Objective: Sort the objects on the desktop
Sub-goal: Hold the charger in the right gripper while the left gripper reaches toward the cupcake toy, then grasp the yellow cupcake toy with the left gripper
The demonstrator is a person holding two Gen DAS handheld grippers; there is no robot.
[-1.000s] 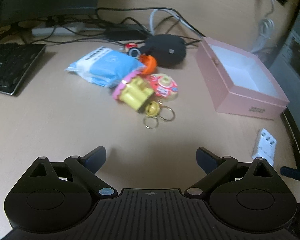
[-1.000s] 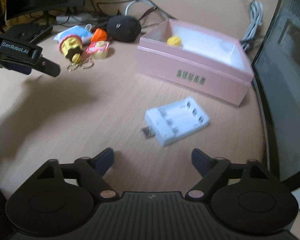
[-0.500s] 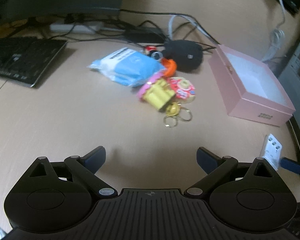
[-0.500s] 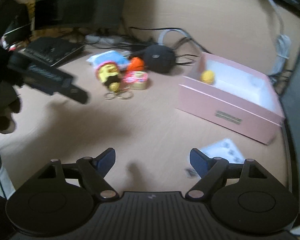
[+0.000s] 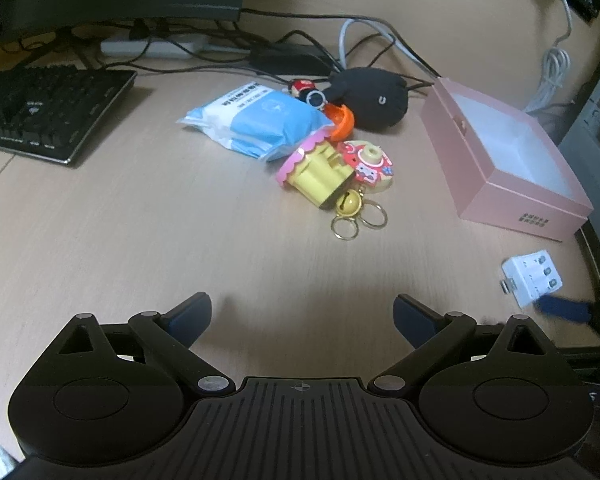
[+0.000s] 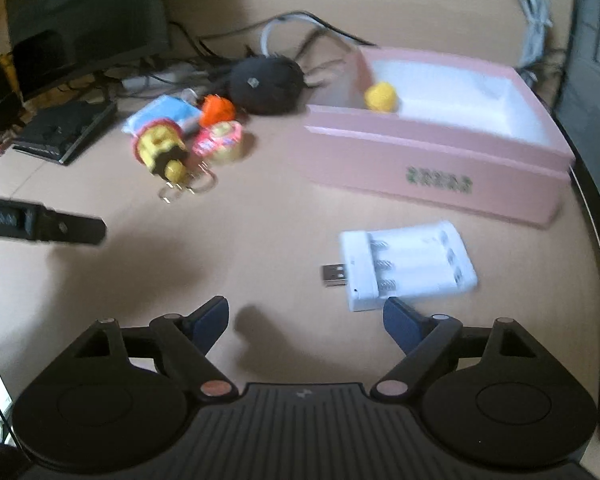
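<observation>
In the right wrist view, the white battery charger [image 6: 406, 264] is now seen just beyond the right fingertip of the right gripper [image 6: 305, 318], where half a second ago it sat blurred at the lower right. The jaws are spread and opening, with only bare surface [image 6: 260, 240] between them. The left gripper [image 5: 302, 314] is held with jaws spread and empty; its view has altered little. Ahead of both grippers a broad open stretch of surface is shown. Beyond it, at mid frame, the yellow toy with key rings [image 5: 328, 176] is clustered with the blue packet [image 5: 256, 120] and black pouch [image 5: 374, 98]. The pink box [image 6: 440, 140] stands open at the upper right, a yellow ball [image 6: 382, 97] inside, close to the surface's dark right edge.
</observation>
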